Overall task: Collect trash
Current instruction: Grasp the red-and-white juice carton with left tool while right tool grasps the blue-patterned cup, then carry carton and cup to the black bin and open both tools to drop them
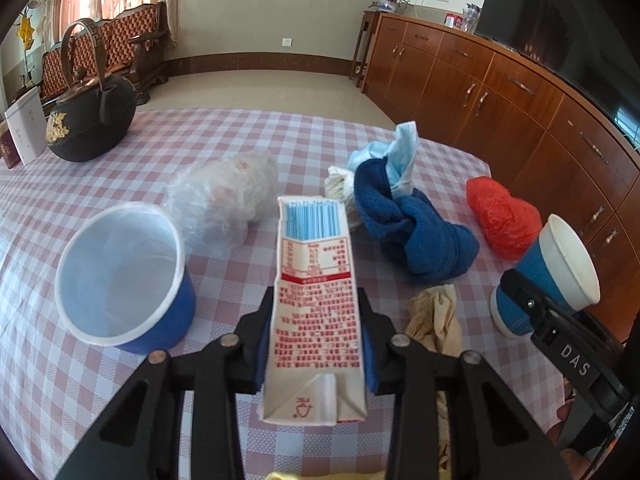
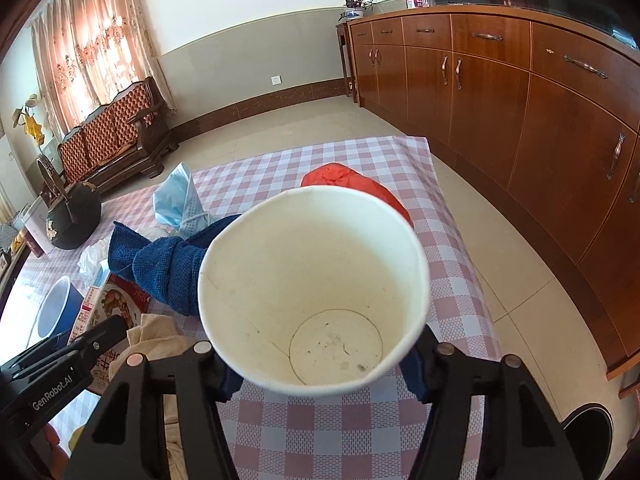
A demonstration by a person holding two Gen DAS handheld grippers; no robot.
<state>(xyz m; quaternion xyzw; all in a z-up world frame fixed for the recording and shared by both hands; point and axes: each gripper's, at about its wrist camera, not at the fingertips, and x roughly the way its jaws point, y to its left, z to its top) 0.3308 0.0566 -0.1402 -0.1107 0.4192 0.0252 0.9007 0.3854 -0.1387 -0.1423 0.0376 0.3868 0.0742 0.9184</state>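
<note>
- Carton [image 1: 314,308] is clamped between the jaws of the left gripper [image 1: 316,320], blue pads pressed on both long sides, far end pointing away over the counter [image 1: 248,128].
- Paper cup [image 2: 314,288] is clamped between the jaws of the right gripper [image 2: 320,364], open mouth facing the camera, inside seen empty with a few specks at the bottom.
- Second blue cup [image 1: 124,272] is seen tilted on the checked cloth, just left of the carton.
- Clear plastic bag [image 1: 224,196] is lying behind that cup.
- Blue towel [image 1: 416,232] is bunched right of the carton, with a face mask [image 1: 396,152] on top of it.
- Red plastic bag [image 1: 502,216] is near the counter's right edge.
- Yellowish rag [image 1: 434,320] is lying between the two grippers.
- Black teapot [image 1: 90,120] is standing at the far left corner.
</note>
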